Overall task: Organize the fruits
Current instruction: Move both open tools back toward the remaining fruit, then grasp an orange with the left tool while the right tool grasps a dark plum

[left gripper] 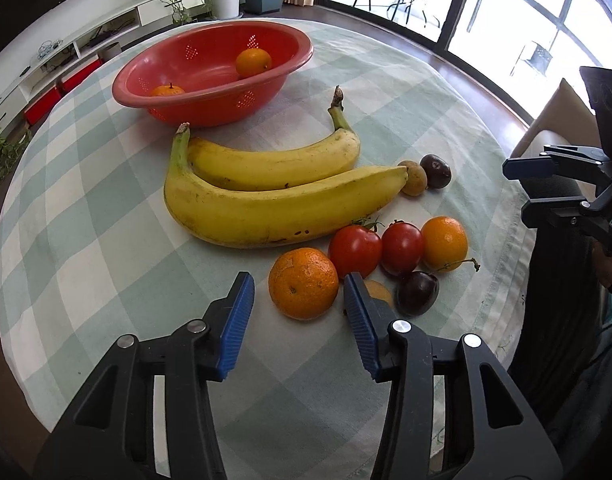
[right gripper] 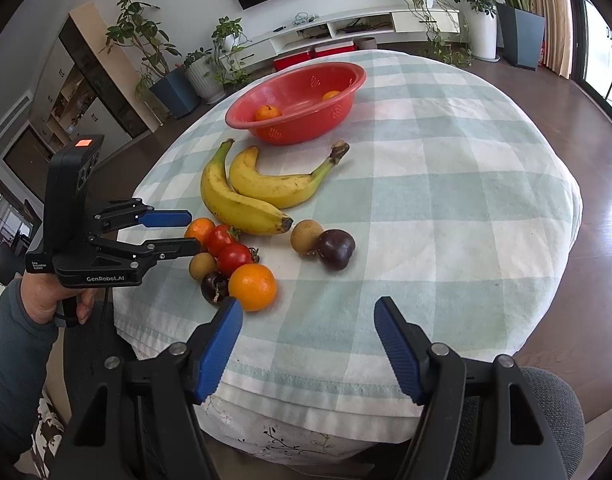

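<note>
Left gripper (left gripper: 298, 286) spread wide, low over table edge, fingers either side of wrinkled mandarin (left gripper: 303, 283), not touching it. Right gripper (right gripper: 308, 309) also spread, holding nothing, above near edge of checked tablecloth (right gripper: 446, 184).

Beside mandarin: two tomatoes (left gripper: 354, 249), smooth orange (left gripper: 444, 238), dark plum (left gripper: 417, 293). Two bananas (left gripper: 265, 208) lie just behind, touching. Red basket (left gripper: 209, 80) at far side holds two oranges (left gripper: 253, 62).

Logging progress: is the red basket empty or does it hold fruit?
Not empty. The red basket holds two oranges; the bananas lie outside on the cloth.
</note>
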Motion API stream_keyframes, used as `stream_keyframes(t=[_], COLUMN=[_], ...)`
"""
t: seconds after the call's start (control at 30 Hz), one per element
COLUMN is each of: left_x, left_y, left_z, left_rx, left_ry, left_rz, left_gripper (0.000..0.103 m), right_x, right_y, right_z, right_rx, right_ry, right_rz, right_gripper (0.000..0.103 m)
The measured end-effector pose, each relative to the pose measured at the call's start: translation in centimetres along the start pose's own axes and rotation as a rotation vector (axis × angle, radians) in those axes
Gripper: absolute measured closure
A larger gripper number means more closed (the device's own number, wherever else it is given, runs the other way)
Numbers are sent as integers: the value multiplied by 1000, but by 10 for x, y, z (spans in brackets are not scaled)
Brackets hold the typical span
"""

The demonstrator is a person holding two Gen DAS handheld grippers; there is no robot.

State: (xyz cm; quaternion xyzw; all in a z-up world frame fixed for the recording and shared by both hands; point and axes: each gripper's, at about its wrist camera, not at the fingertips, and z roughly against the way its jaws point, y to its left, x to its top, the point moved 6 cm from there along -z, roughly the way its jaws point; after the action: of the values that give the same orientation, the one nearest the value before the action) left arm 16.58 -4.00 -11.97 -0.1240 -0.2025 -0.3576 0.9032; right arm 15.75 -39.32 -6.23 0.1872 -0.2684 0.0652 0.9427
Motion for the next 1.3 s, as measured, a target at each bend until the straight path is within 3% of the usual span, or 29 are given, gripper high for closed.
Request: stream_keyframes(t=[0.27,0.37,0.43,0.67,0.87,1.3], left_x=[-2,-2,-1,-1,-3,-21], left_y=[7,2,0,7,2,8], left_z=[-12,-18,-20,-19,-18,4], left_rx=[-13,-12,-2,-30,13,5], left_ry=[40,54,52,-3,-24,-94], left_rz=[-7,-26,-38,10,3,138], left_gripper=[58,69,69,68,69,70], right_x=[-3,-4,-4,-7,-8,-2], right_y=[-2,-3,-3,-4,-4,-8], right_z=[-7,-10,-12,-15,-19,-21], right_rx=[10,14,14,14,12,-14], right_ry=[17,23,27,36,44,38], right_rz=[-11,-12,-13,-19,-22,-27], right_gripper=[31,31,31,31,31,31])
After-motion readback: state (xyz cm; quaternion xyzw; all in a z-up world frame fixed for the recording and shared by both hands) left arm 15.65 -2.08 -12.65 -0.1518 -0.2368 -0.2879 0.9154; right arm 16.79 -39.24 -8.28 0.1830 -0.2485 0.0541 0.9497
